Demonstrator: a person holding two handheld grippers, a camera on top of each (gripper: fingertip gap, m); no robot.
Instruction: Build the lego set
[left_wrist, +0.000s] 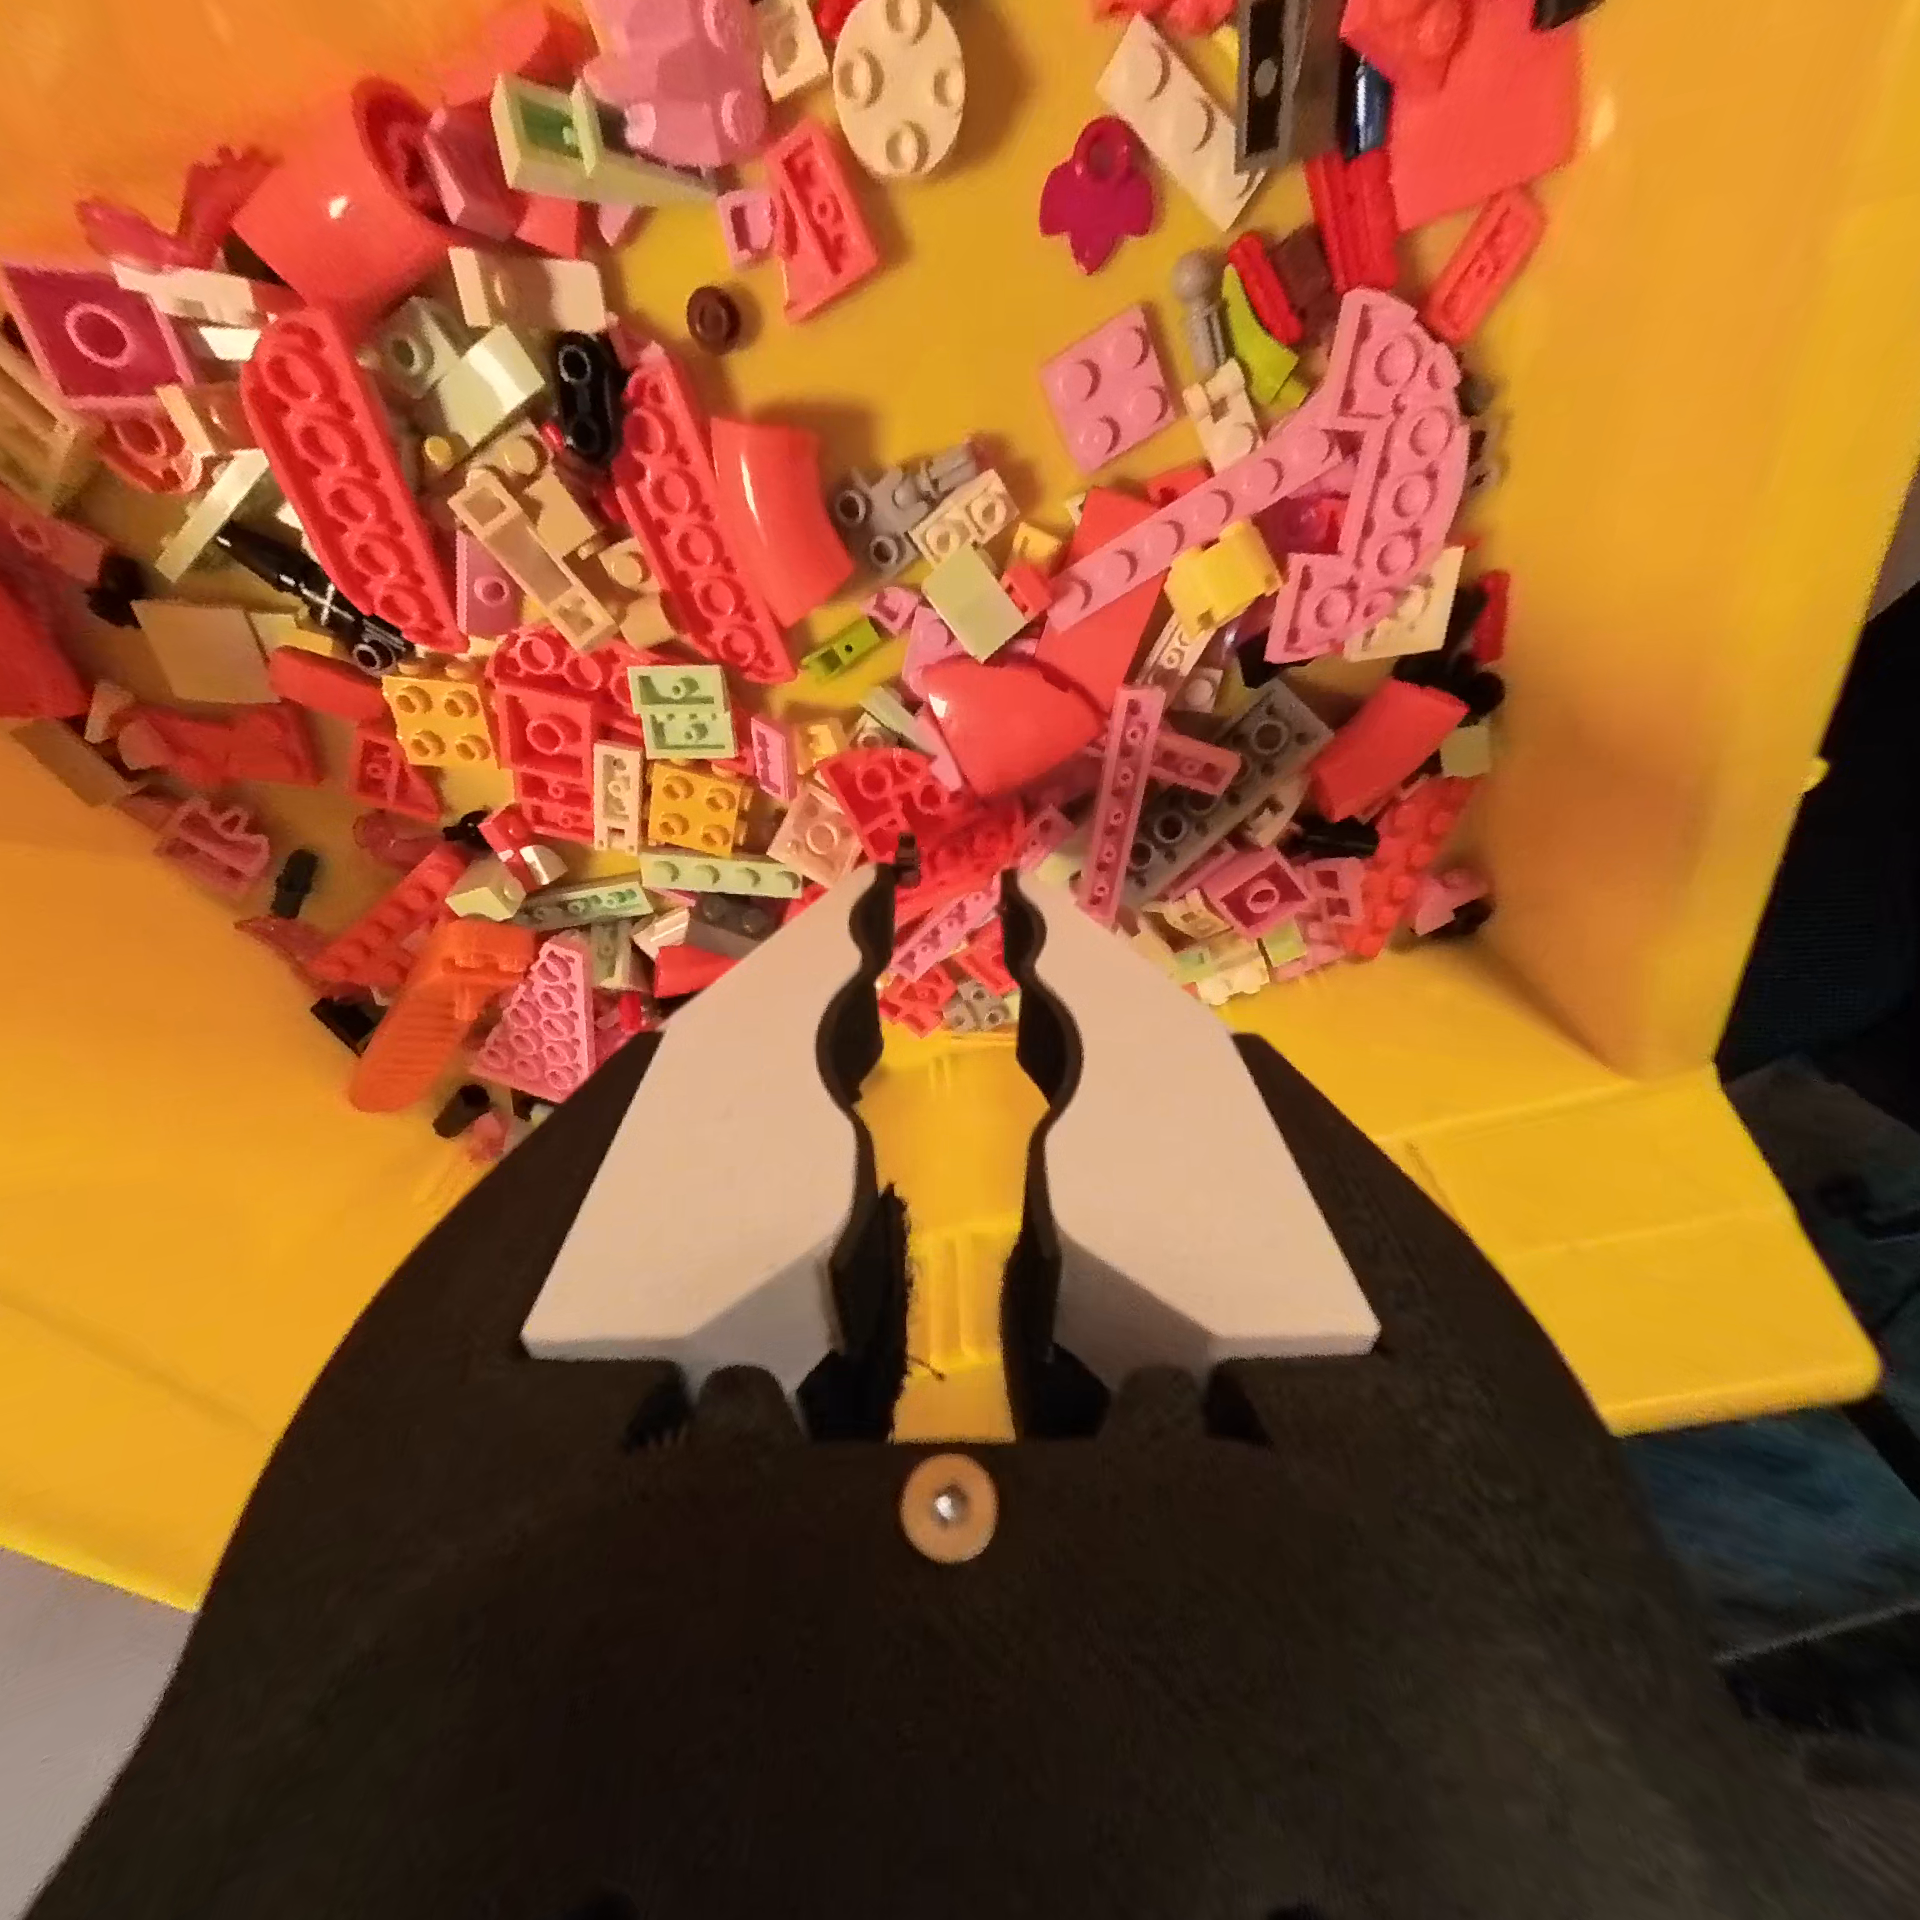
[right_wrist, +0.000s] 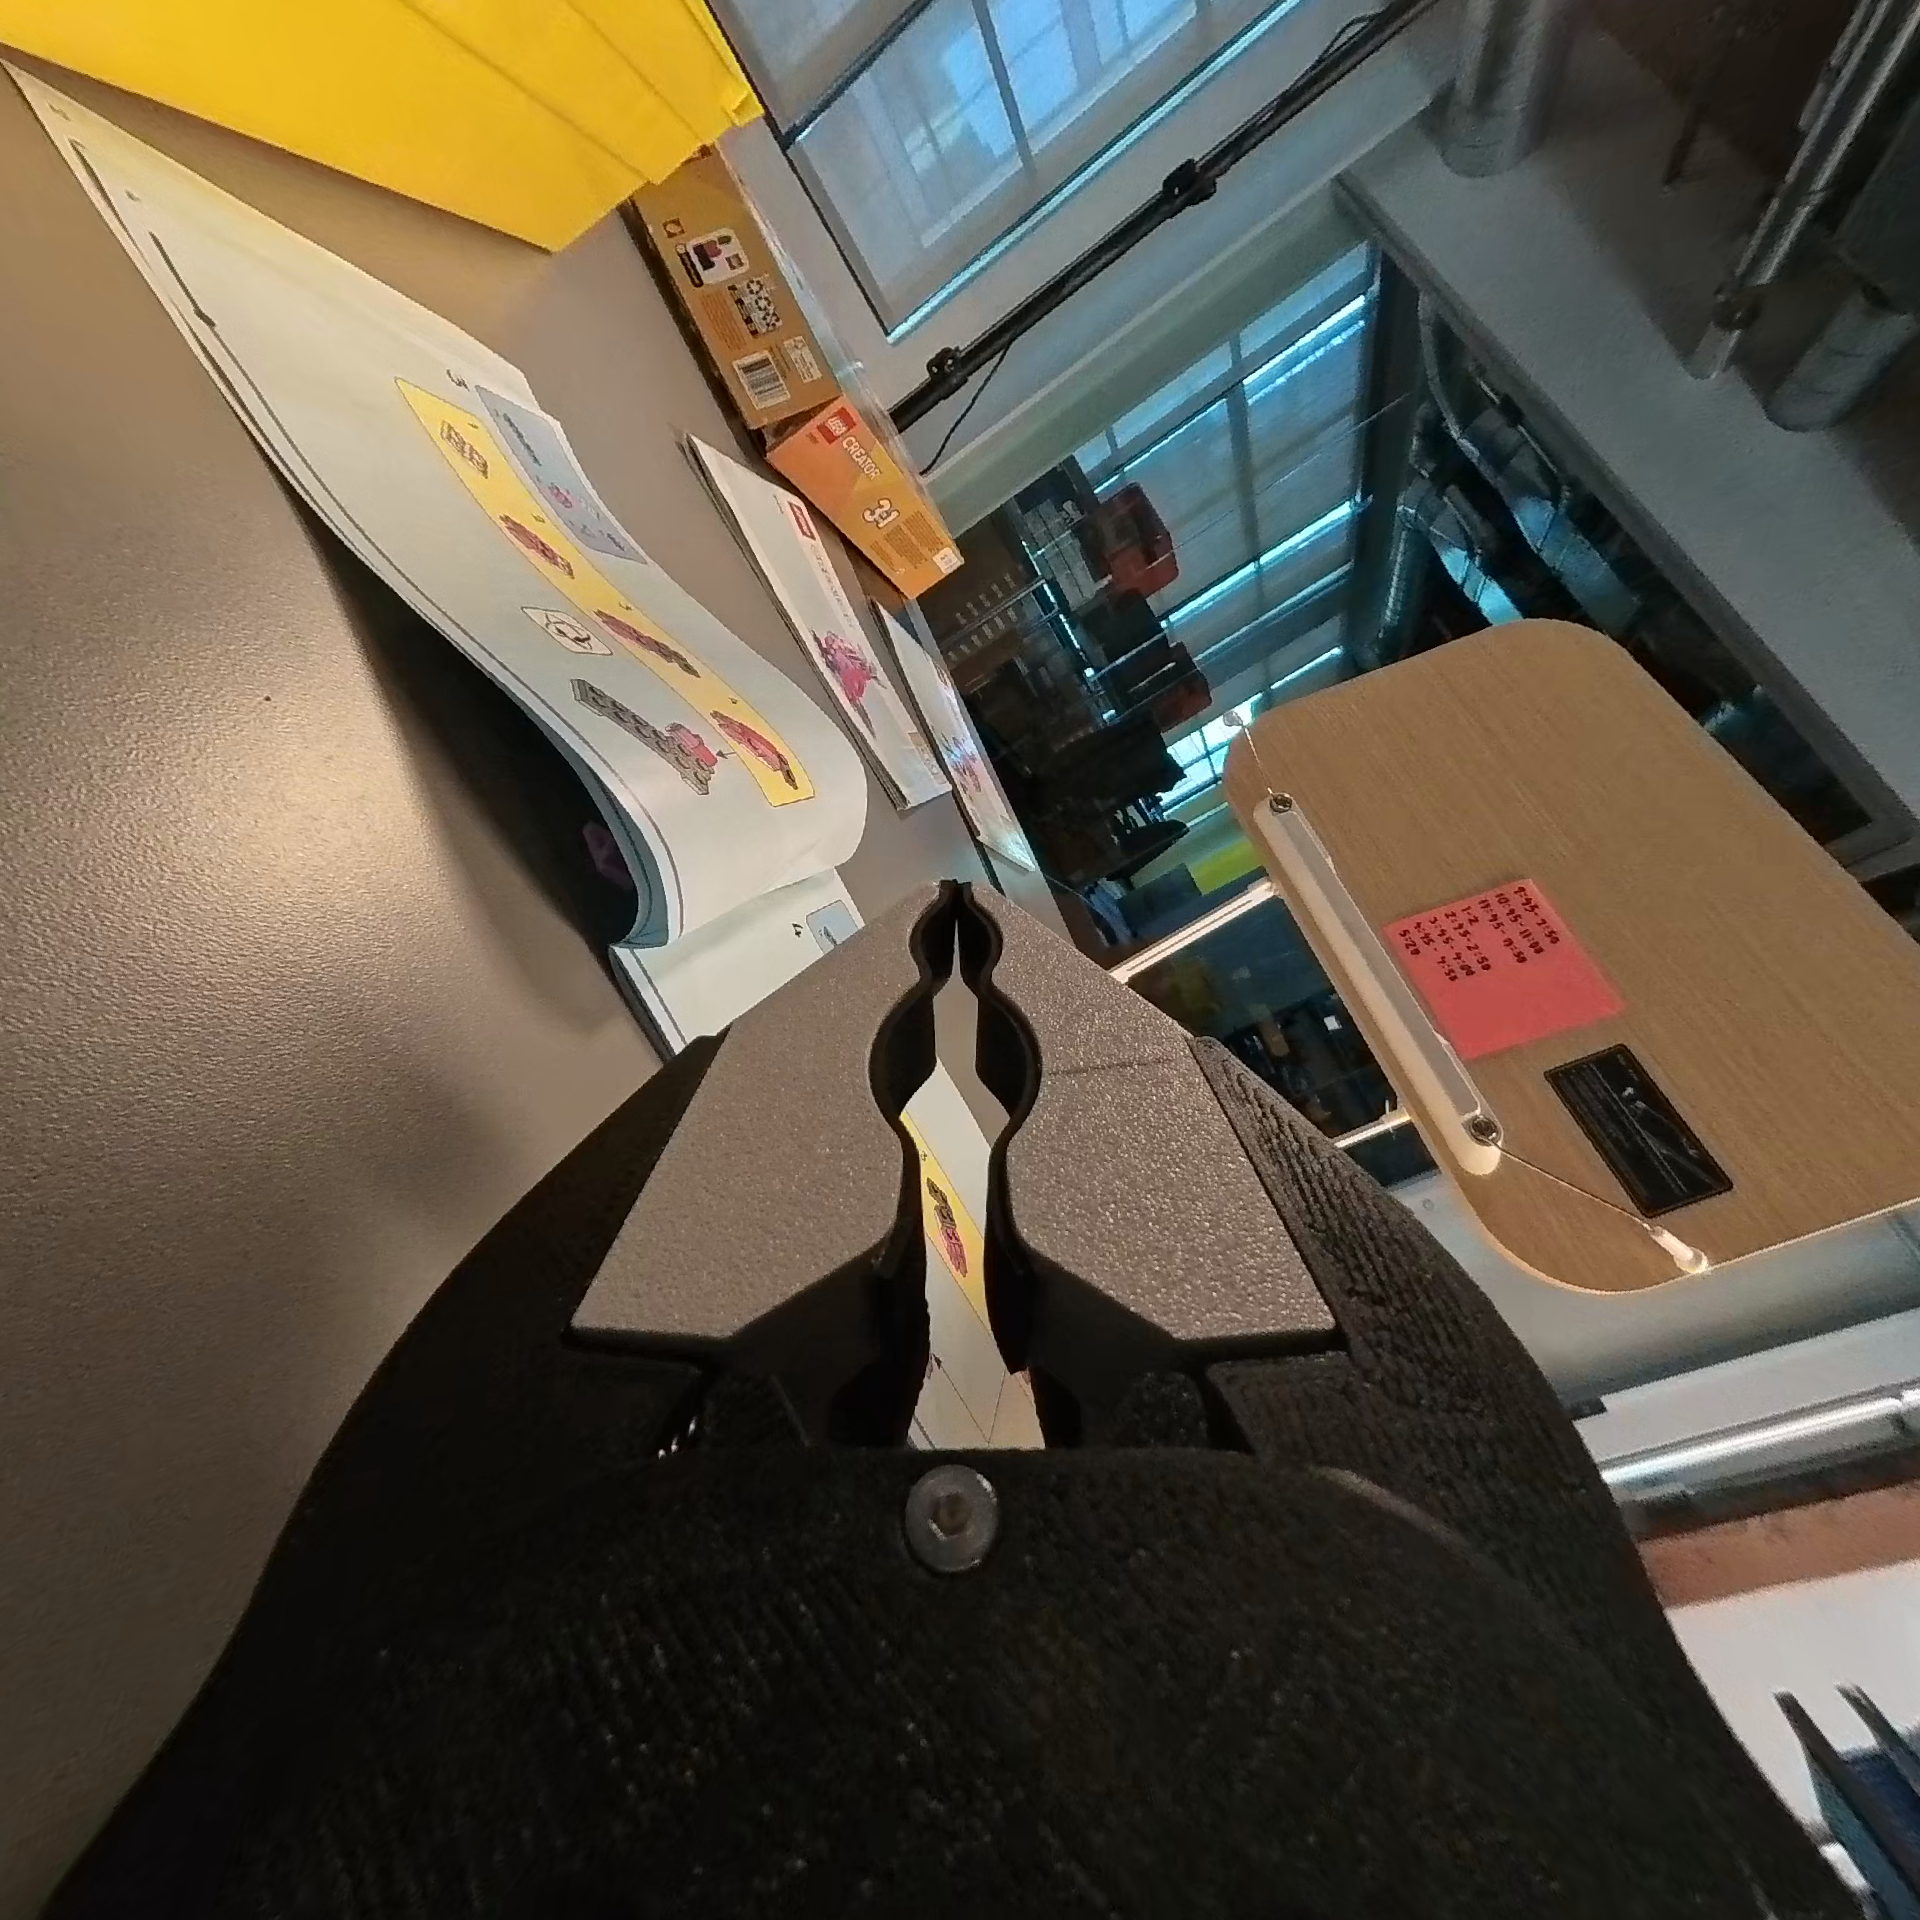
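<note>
In the left wrist view my left gripper (left_wrist: 948, 878) hangs over a yellow bin (left_wrist: 1662, 520) that holds a pile of loose toy bricks (left_wrist: 727, 582), mostly red, pink, white and yellow. Its jaws stand apart, with no brick pressed between the pads. A small black piece (left_wrist: 904, 854) sits right at the tip of the left finger, above the red bricks (left_wrist: 966, 831). In the right wrist view my right gripper (right_wrist: 951, 886) is shut with its tips together and nothing between them. It hovers over an open instruction booklet (right_wrist: 540, 582) on a grey table (right_wrist: 208, 831).
The yellow bin also shows in the right wrist view (right_wrist: 468, 94), at the table's far end. Beyond the open booklet lie a second booklet (right_wrist: 821, 623), an orange box (right_wrist: 873, 499) and a brown box (right_wrist: 738, 301). A wooden panel (right_wrist: 1714, 810) with a pink note stands at the right. There is about 35 cm between the tips of the two grippers.
</note>
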